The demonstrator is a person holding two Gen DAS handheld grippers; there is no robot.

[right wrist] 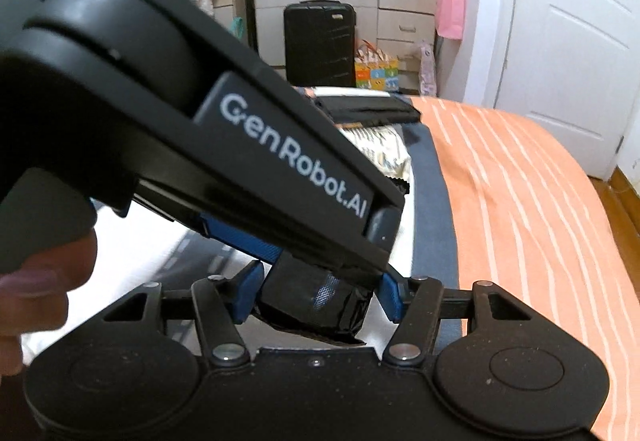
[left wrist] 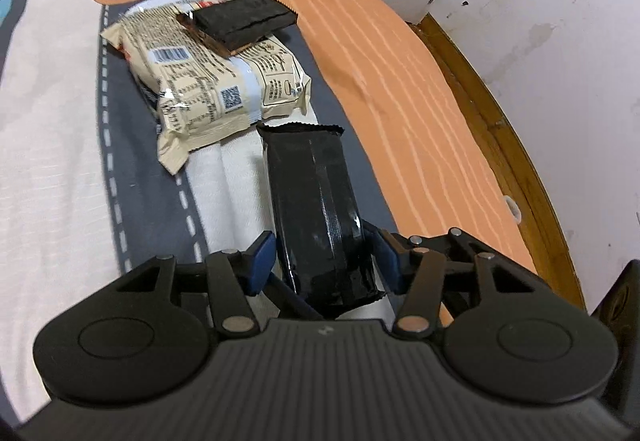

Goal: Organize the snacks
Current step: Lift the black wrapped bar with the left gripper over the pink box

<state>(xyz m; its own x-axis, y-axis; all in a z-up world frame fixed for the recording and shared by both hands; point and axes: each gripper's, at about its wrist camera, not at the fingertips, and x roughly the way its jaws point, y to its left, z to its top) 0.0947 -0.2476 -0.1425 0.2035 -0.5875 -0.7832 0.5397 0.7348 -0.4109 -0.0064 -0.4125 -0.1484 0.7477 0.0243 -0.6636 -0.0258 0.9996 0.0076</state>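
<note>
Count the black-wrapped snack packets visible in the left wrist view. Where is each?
2. One black packet lies between the blue pads of the left hand-held gripper. The other black packet rests atop the cream packet. More may be hidden beneath.

From your right wrist view, the left tool (right wrist: pixel 324 269) covers most of the black snack bar (right wrist: pixel 316 305), leaving only its near end showing. Your hand (right wrist: pixel 36 293) is blurred and cut off at the left edge. On the bed (left wrist: pixel 400 81), the cream packet (left wrist: pixel 208 81) hides most of a packet under it, and its small print is too fine to read.
</note>
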